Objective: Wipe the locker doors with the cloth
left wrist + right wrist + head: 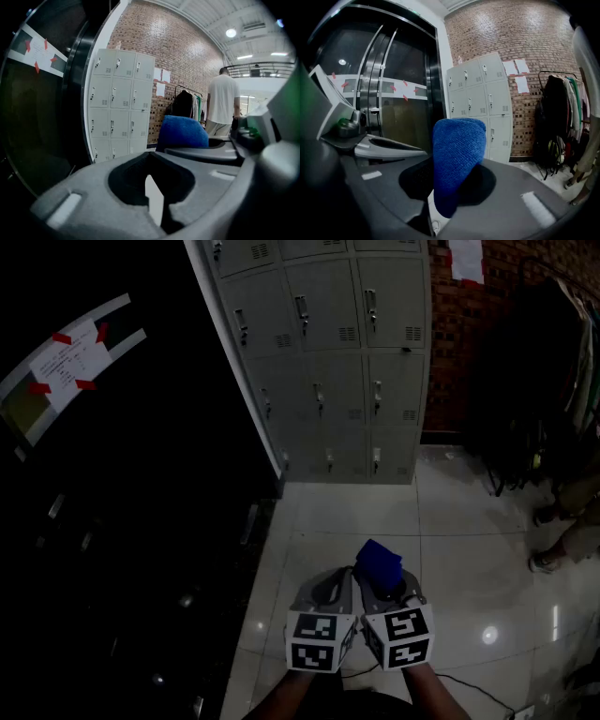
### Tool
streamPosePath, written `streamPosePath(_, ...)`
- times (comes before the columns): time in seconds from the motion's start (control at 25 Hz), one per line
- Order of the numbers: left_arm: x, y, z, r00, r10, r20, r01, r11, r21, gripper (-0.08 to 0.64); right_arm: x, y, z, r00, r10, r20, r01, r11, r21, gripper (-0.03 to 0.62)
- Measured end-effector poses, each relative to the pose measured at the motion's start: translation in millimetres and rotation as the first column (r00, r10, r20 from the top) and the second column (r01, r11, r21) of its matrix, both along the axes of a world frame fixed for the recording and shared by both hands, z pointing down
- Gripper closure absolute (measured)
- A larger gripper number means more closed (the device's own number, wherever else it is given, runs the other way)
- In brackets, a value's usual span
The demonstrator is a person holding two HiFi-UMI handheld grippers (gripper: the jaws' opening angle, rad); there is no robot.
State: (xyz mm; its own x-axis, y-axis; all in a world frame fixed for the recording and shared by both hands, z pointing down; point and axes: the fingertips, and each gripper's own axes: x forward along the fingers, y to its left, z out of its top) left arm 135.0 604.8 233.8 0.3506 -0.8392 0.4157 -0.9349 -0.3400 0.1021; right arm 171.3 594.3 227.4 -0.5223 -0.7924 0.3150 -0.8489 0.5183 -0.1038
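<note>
Right gripper [386, 585] is clamped on the blue cloth [379, 562]. Left gripper [330, 594] has its jaws all but together, empty. Locker doors [339, 362] stand straight ahead, well apart — the cloth-bearing right gripper is marginally nearer.

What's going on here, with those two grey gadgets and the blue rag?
A person holds a tool in each hand, side by side over the tiled floor. The right tool is clamped on a blue cloth that sticks up from its jaws. The left tool holds nothing, its jaws almost together. The grey lockers stand ahead, apparently out of reach, so no door is being wiped yet.
</note>
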Motion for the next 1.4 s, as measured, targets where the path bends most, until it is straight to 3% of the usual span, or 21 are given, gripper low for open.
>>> streamPosePath(0.48, -119.3, -176.2, -13.1, 0.997, 0.067, -0.026, -0.068, 0.998, -0.016, 0.565, -128.2, -173.1, -8.9, 0.998, 0.034, -0.047, -0.035, 0.999, -0.023, 0.511)
streamPosePath(0.68, -157.8, -233.4, -15.4, 0.995, 0.090, -0.054, -0.090, 0.996, -0.013, 0.565, -164.5, -229.8, -11.5, 0.995, 0.060, -0.078, -0.062, 0.998, -0.026, 0.511)
streamPosePath(1.0, -186.7, -292.4, -14.3, 0.990, 0.117, -0.072, -0.119, 0.993, -0.022, 0.565, -189.9, -291.8, -12.1, 0.991, 0.106, -0.076, -0.108, 0.994, -0.018, 0.511)
streamPosePath(1.4, -204.3, -362.3, 2.1, 0.994, 0.095, -0.055, -0.097, 0.995, -0.033, 0.565, -204.4, -368.0, 2.4, 0.994, 0.094, -0.055, -0.095, 0.995, -0.019, 0.511)
